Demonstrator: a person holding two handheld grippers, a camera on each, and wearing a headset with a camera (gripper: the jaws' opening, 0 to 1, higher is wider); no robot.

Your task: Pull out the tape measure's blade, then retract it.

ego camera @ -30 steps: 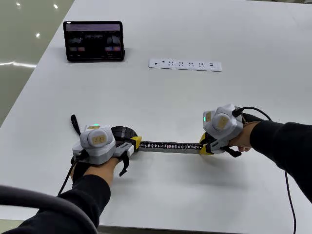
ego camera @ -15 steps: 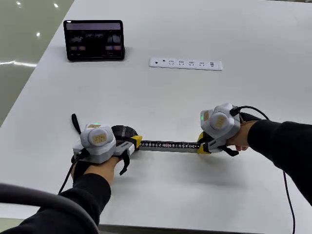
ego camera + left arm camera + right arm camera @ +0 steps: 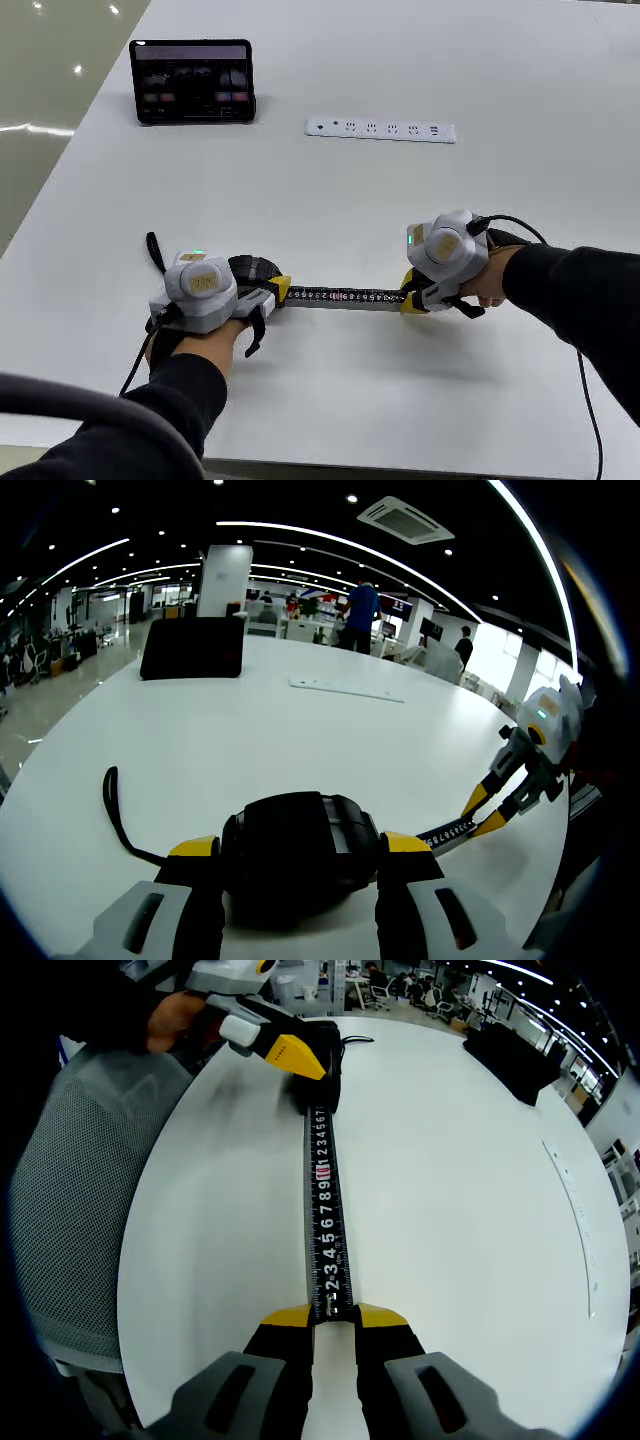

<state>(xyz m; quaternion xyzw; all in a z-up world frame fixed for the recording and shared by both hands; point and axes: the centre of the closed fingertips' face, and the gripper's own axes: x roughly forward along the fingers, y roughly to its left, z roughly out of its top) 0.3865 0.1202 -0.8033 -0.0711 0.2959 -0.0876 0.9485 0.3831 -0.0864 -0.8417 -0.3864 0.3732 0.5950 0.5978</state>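
Note:
The black tape measure case (image 3: 297, 847) rests on the white table, and my left gripper (image 3: 298, 847) is shut on it; in the head view the case (image 3: 252, 272) sits at the lower left with that gripper (image 3: 270, 292) around it. The blade (image 3: 345, 296) runs out flat to the right. My right gripper (image 3: 331, 1314) is shut on the blade's tip, with the numbered blade (image 3: 325, 1215) stretching away toward the case (image 3: 318, 1065). In the head view this gripper (image 3: 410, 302) is right of centre. A black strap (image 3: 113, 807) trails from the case.
A dark tablet (image 3: 192, 81) stands at the back left of the table. A white power strip (image 3: 381, 130) lies at the back centre. A black cable (image 3: 515, 226) runs from the right gripper. People stand far off in the room (image 3: 363, 608).
My right gripper has moved slightly left toward the case with the blade tip, so the exposed blade is a little shorter. The left gripper and case have stayed in place.

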